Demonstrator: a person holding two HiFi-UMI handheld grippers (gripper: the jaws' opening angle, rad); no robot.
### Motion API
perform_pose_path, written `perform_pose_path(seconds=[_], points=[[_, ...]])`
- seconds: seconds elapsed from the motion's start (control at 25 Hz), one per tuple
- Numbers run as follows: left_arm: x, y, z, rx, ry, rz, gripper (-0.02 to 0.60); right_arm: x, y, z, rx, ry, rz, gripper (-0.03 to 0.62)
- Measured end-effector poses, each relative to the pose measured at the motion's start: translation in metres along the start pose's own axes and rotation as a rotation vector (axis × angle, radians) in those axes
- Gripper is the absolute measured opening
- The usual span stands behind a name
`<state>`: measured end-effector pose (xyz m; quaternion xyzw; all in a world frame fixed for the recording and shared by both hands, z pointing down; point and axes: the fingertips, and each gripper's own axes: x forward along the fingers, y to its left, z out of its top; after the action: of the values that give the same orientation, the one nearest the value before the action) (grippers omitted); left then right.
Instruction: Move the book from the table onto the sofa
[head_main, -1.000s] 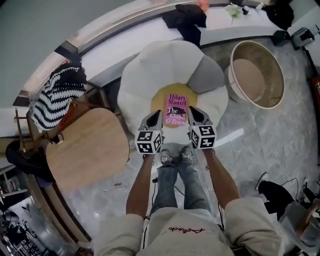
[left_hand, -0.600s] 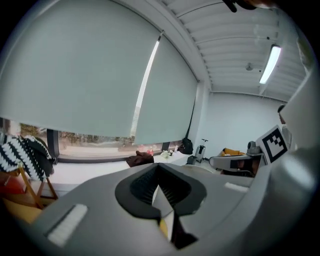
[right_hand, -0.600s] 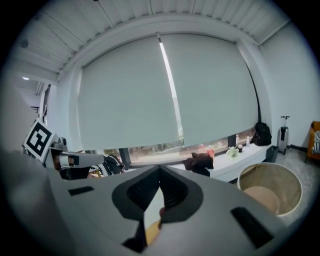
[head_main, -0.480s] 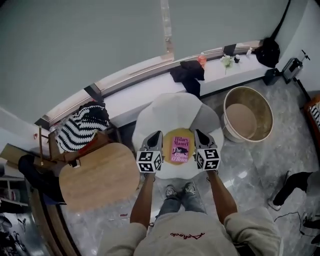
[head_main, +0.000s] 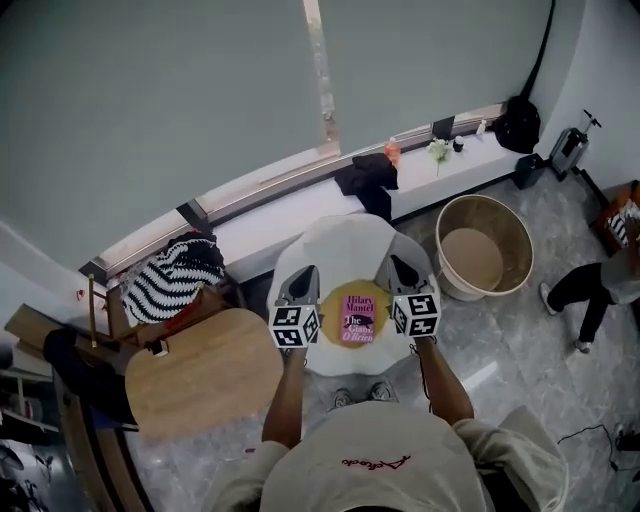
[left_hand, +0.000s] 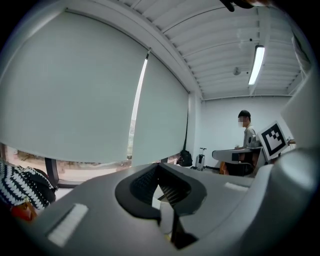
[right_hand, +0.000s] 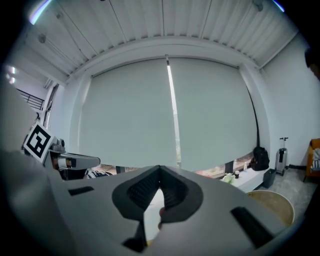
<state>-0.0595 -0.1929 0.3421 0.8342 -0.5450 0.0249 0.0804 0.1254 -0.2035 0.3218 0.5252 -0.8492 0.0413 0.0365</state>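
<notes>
The pink book (head_main: 357, 318) lies flat on a round yellow cushion (head_main: 333, 302) in the middle of the white sofa (head_main: 340, 245). My left gripper (head_main: 303, 281) hovers high over the sofa just left of the book, and my right gripper (head_main: 399, 269) hovers just right of it. Neither touches the book. Both point nearly level toward the window. In the left gripper view the left gripper's (left_hand: 160, 190) jaws are shut with nothing between them. The right gripper's (right_hand: 159, 192) jaws in the right gripper view are likewise shut and empty.
A round wooden table (head_main: 200, 375) stands to the left of the sofa, with a striped bundle (head_main: 170, 282) behind it. A large round tub (head_main: 485, 245) stands at the right. Black cloth (head_main: 365, 172) lies on the window sill. A person (head_main: 600, 285) is at the right edge.
Both grippers have risen well above the sofa and tilted up toward the window. The book stays on the yellow cushion. The head view has lifted and takes in more of the room.
</notes>
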Motion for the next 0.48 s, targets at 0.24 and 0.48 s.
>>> perform_pose_path(seconds=[0.24, 0.48], points=[[0.004, 0.000, 0.019, 0.057, -0.011, -0.012, 0.009, -0.004, -0.015, 0.018, -0.018, -0.034, -0.023, 0.009], [0.017, 0.001, 0.039, 0.079, -0.036, -0.016, 0.009, 0.002, -0.025, 0.034, -0.021, -0.063, -0.030, 0.009]])
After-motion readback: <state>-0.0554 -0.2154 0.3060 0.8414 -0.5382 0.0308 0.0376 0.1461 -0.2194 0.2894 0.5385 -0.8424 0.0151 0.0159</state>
